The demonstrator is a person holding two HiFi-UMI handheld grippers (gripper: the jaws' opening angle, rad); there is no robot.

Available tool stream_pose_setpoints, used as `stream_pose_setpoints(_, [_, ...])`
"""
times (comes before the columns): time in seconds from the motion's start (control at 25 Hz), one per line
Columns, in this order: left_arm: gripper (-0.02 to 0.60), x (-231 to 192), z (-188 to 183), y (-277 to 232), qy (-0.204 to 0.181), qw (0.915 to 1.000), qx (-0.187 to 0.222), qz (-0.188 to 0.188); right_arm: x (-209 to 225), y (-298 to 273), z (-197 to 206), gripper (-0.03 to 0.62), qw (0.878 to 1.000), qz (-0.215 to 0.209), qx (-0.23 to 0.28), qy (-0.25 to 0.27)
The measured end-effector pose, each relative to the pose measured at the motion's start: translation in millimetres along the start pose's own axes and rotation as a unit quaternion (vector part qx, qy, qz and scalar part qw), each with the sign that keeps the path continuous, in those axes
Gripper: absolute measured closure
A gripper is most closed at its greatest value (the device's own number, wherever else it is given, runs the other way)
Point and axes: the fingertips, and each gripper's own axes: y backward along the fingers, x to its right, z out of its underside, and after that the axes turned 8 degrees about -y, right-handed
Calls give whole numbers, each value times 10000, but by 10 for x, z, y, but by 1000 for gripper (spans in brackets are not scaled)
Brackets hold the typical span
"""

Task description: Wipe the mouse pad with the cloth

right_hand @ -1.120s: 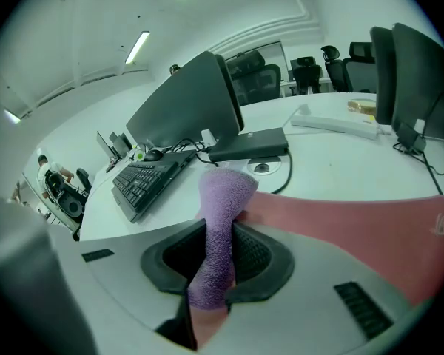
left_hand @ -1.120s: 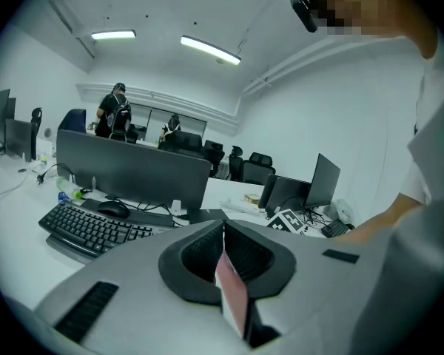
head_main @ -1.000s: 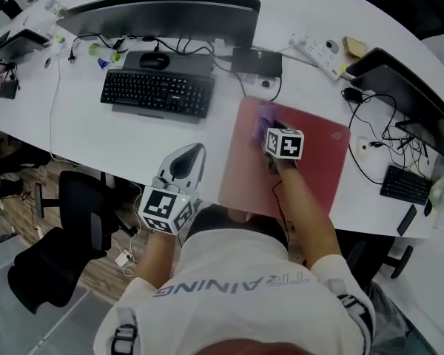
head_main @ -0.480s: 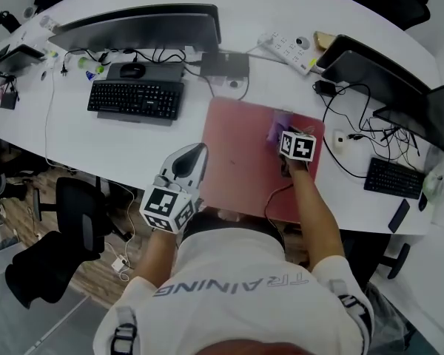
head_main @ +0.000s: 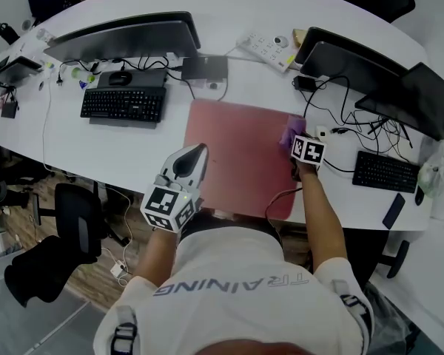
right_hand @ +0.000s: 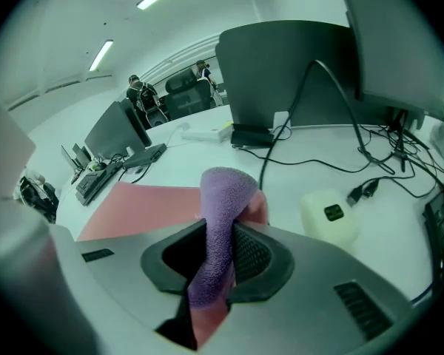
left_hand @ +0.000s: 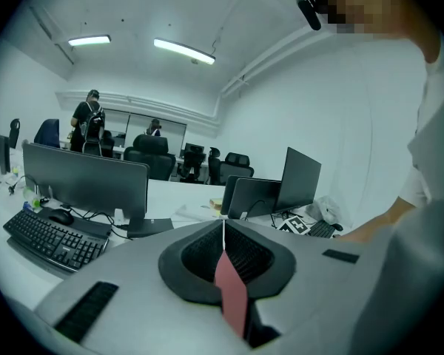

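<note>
At mouse pad [head_main: 237,154] far-right corner, right gripper [head_main: 294,140] fingers clench purple cloth [head_main: 289,132] w/ its tip over pad edge. Left gripper [head_main: 199,149] off pad's near-left edge, fingers closed, empty. Shirt [head_main: 237,287] print: "TRAINING".

The keyboard [head_main: 123,104] lies left of the mouse pad [head_main: 237,154] — cloth [head_main: 291,133] on its far right corner, power strip [head_main: 266,50] behind.

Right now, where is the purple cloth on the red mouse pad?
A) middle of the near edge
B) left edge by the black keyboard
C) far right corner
C: the purple cloth, clamped in the right hand-held gripper, sits at the far right corner of the red mouse pad.
</note>
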Motion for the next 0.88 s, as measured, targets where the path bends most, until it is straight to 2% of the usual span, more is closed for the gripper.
stream_pose_setpoints(0.32, [546, 165, -31, 105, -102, 9999, -35, -33, 385, 193, 3, 496, 9995, 102, 224, -173])
stream_pose_setpoints(0.48, [546, 13, -32, 247, -65, 9999, 31, -95, 280, 493, -74, 496, 9973, 111, 654, -326])
stream_pose_setpoints(0.68, [546, -260, -32, 451, -9, 9998, 180, -98, -415, 912, -174, 496, 9918, -396, 1197, -196])
stream_pose_setpoints(0.88, [546, -601, 56, 729, 26, 9998, 189, -63, -1517, 1127, -197, 496, 9838, -1083, 1424, 87])
